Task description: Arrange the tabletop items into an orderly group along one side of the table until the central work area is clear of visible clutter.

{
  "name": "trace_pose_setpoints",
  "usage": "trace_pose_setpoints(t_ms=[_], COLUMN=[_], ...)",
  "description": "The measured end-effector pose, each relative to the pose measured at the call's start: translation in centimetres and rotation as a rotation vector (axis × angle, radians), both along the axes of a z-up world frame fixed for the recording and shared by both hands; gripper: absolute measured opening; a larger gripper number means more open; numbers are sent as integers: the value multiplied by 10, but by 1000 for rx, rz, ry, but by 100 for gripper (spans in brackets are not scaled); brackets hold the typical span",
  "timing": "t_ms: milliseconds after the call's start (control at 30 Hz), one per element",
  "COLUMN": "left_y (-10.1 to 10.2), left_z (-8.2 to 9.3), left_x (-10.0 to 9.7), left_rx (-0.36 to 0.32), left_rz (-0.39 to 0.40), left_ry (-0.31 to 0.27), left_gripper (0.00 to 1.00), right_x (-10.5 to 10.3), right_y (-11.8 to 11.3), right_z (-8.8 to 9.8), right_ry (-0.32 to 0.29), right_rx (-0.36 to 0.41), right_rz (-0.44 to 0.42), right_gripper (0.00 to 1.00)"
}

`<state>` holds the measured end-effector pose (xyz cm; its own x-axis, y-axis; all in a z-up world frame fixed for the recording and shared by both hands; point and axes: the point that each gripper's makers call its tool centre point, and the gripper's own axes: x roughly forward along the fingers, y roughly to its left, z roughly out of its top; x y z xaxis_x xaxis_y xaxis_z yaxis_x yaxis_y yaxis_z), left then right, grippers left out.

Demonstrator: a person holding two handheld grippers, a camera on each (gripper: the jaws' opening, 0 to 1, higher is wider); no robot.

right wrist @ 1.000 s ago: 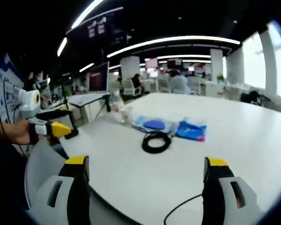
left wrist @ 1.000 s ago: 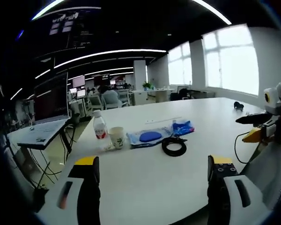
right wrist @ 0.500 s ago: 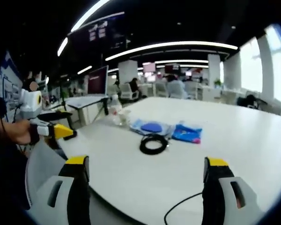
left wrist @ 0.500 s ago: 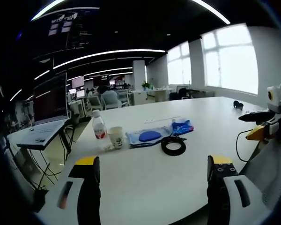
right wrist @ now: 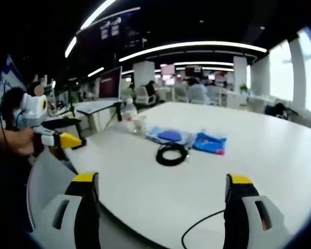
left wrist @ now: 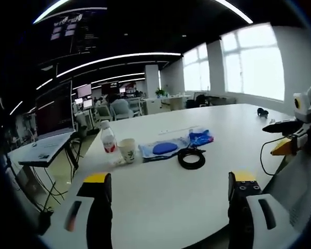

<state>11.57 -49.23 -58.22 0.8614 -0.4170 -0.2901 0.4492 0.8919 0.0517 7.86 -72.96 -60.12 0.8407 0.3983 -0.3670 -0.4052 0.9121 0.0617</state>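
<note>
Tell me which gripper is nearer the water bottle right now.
Left, as far as I can judge. The water bottle stands up-left of the open left gripper; from the open right gripper it sits beyond the cable coil.

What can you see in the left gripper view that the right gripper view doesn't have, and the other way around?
Left gripper view alone: the right gripper at the right edge, bright windows.

Right gripper view alone: the left gripper and the hand holding it.

Both: white table, water bottle, paper cup, coiled black cable, blue pouch, blue packet. Each view's own jaws stand wide apart.
</note>
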Motion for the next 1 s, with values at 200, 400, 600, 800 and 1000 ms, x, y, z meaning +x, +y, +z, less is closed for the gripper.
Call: trace_pose_setpoints(t_ms=[200,400,600,800,1000], left_y=[0,0,-1,0,3], left_z=[-4,-4,-5,-6,-9], left_x=[0,-1,-2,-3,-3], left_rx=[18,35,35,28,2], left_rz=[-6,-11,-19,-17,-14], left_ry=[17,14,15,22,53], left_gripper=[94,92,92,91,90], right_x=[1,0,1,0,-1], right_y=[-3,-3,-6,-7,-10], right_z=[-2,-3,-2,-2,-2], right_ry=[8,10,2,10,12], right_rx=[13,-1,-6,-3,-3], right_rz=[-15,-19,-33,-44,-67], right_gripper=[100,100,100,100,100])
